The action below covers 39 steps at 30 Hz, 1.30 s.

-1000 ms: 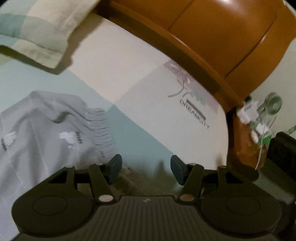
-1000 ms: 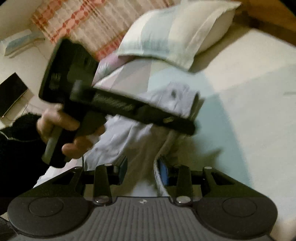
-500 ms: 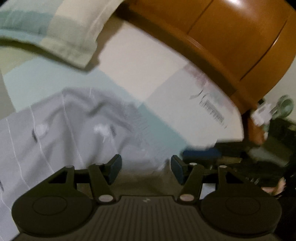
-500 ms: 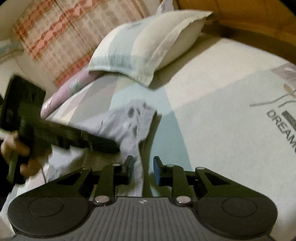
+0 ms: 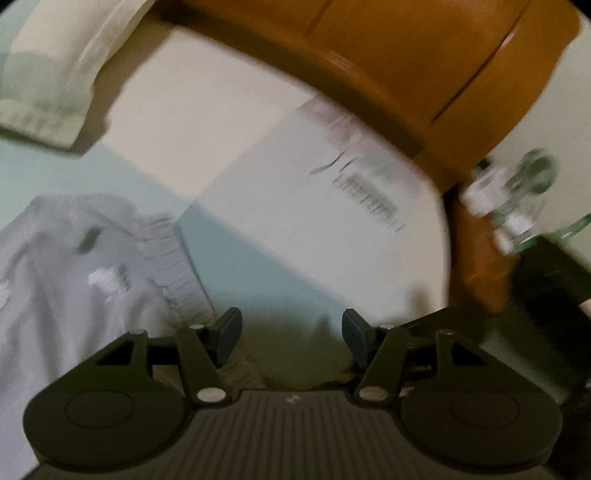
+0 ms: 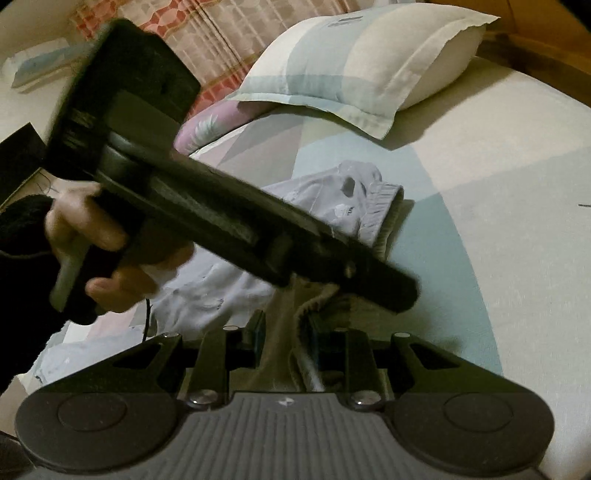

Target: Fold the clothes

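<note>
A pale grey garment (image 6: 332, 214) with a ribbed waistband (image 6: 380, 210) lies crumpled on the bed. My right gripper (image 6: 286, 332) sits low at its near edge. Its jaws are narrow and pinch a fold of the cloth (image 6: 306, 354). My left gripper (image 6: 400, 291), held in a hand (image 6: 85, 229), reaches diagonally across the right wrist view, just above that fold. In its own view the left gripper (image 5: 291, 332) is open over shadowed sheet with nothing pinched. The garment (image 5: 74, 295) and waistband (image 5: 173, 258) lie to its left.
The bedsheet (image 6: 498, 221) is patterned in cream and pale blue. A pillow (image 6: 351, 62) lies at the head, against an orange wooden headboard (image 5: 406, 55). A small fan (image 5: 532, 173) and clutter stand beyond the bed's corner. A checked curtain (image 6: 221, 33) hangs behind.
The right jaws have narrowed and now have a cloth fold between them. The left gripper swung left out of the way, then back across to the right. The left view is motion-blurred.
</note>
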Available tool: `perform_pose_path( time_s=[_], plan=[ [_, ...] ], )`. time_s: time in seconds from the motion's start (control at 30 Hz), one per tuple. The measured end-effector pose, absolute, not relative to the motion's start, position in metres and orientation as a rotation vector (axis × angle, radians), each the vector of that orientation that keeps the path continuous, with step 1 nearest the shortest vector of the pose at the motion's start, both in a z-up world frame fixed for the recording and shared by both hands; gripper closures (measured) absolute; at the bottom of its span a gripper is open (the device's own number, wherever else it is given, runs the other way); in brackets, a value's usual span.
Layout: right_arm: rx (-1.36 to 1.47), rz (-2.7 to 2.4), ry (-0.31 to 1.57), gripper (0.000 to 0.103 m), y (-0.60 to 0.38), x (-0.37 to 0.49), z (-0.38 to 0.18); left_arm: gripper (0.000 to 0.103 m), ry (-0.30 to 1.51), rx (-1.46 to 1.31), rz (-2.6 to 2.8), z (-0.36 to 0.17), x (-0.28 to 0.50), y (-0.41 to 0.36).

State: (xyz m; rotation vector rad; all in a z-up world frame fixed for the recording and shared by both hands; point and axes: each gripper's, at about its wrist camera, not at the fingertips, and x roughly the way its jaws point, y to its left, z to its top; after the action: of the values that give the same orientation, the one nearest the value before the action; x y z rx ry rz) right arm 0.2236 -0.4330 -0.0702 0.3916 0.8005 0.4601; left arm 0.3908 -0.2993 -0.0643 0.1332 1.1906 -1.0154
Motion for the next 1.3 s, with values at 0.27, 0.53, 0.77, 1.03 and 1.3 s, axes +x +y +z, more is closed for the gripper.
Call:
perform_pose_path(
  time_s=[0.27,0.53,0.77,1.03,1.3],
  plan=[
    [0.406,0.327,0.772,0.074,-0.470,0.216,-0.063,0.042,1.201,0.168,-0.974,-0.067,0.393,-0.274],
    [0.307,0.326,0.824,0.074,-0.453,0.255,-0.090,0.042,1.180,0.118,-0.977,-0.058,0.395,-0.259],
    [0.110,0.289,0.794,0.079,-0.414,0.266,-0.089,0.036,1.091,0.081,-0.930,-0.024,0.387,-0.212],
    [0.112,0.147,0.778,0.082,-0.434,0.269,-0.079,0.034,1.094,0.152,-0.768,-0.030,0.340,-0.130],
    [0.256,0.157,0.772,0.073,-0.465,0.278,-0.075,0.034,1.119,0.146,-0.688,-0.046,0.313,-0.079]
  ],
)
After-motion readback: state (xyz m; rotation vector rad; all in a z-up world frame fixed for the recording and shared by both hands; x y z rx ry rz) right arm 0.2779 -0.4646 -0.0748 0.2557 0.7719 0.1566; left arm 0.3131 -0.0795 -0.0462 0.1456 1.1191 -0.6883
